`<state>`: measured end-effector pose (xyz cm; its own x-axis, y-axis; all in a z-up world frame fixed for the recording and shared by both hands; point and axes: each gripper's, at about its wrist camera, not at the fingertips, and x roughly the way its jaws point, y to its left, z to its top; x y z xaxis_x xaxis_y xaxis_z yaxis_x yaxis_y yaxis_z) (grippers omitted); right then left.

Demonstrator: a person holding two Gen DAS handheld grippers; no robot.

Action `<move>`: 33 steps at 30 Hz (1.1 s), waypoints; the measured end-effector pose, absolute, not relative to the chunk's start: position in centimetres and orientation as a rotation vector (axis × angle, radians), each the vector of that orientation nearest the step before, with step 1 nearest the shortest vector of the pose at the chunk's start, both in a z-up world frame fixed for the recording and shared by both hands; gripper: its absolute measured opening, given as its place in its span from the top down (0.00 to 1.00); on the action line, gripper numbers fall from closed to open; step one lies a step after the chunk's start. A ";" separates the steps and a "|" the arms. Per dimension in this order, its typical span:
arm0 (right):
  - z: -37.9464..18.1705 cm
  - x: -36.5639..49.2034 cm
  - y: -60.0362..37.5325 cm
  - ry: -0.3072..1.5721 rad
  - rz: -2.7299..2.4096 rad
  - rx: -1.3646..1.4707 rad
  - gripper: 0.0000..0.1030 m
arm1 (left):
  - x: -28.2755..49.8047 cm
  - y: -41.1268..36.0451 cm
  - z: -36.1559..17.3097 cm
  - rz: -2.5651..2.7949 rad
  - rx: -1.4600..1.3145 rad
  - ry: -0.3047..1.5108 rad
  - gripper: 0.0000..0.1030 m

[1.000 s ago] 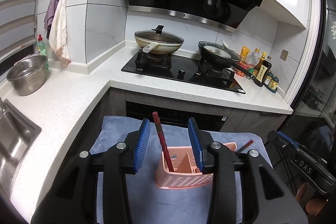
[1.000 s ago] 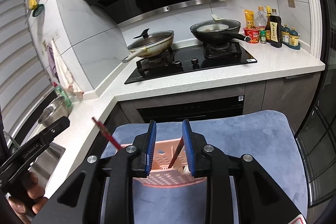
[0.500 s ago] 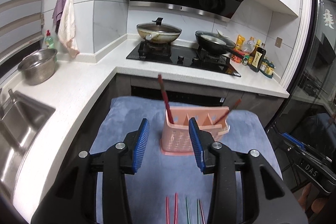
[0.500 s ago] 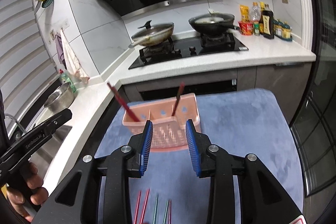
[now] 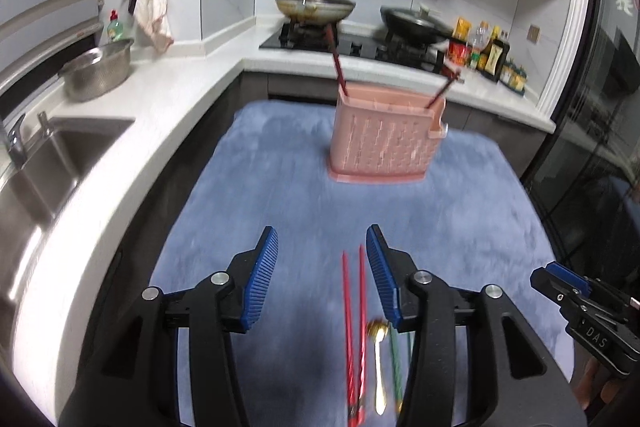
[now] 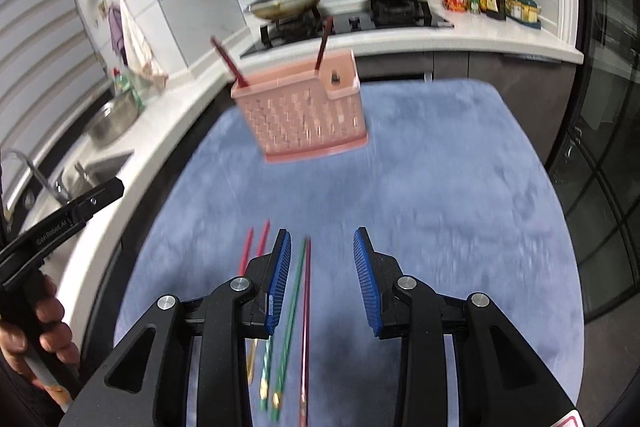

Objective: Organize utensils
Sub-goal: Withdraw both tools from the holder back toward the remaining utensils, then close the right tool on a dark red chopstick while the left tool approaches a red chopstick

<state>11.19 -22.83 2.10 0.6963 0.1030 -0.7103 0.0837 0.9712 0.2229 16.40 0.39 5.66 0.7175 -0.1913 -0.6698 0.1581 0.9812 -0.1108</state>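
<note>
While two chopsticks are standing in the pink holder (image 5: pixel 384 143), the left gripper (image 5: pixel 322 279) has just been opening, empty, and the right gripper (image 6: pixel 320 279) is hanging partly open, empty, over chopsticks (image 6: pixel 298 307) lying on the blue mat (image 6: pixel 460 195).

1. Your left gripper (image 5: pixel 322 275) has black plastic arms, blue ribbed pads and silver round screws
2. Your right gripper (image 6: pixel 320 277) is built the same; its side reads "DAS" in white
3. The left one's side carries white lettering beginning "Gen"
</note>
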 end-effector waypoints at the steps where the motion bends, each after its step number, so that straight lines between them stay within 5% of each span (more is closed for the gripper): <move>1: 1.5 10.7 -22.7 0.814 0.016 0.245 0.69 | 15.7 0.5 4.9 -0.191 -0.045 0.763 0.57; 22: -8.7 5.2 -18.1 1.027 0.065 0.141 0.69 | 9.7 1.9 -5.4 -0.175 -0.045 0.992 0.57; 33: -10.3 5.5 -17.3 1.067 0.090 0.128 0.80 | 8.8 1.1 -7.2 -0.199 -0.027 1.036 0.50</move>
